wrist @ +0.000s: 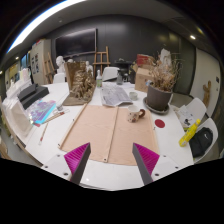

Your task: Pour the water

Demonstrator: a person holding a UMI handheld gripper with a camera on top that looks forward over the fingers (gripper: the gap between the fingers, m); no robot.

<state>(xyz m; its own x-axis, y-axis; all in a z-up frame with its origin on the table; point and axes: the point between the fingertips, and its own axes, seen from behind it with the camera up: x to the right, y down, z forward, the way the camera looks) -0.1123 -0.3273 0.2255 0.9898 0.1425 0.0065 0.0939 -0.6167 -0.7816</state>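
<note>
Water container can't be picked out among clutter on white table [100, 175]. Gripper [112, 160] fingers spread wide, nothing between the pink pads [76, 157]. Brown mat [105, 133] lies just ahead of them; potted dried plant [160, 88] and yellow object [189, 133] beyond, off right.

White table [115, 172] carries a brown board [105, 130] across its middle, reaching toward the near edge. Small tan object [137, 117] sits on the board's far right part. Dark pot with dried plant [160, 92] stands near the far right edge. Small red disc [160, 124] lies just right of the board. Yellow-handled tool [190, 131] at the right edge. Grey device [31, 96] at the far left corner. Papers [117, 96] toward the far edge.
</note>
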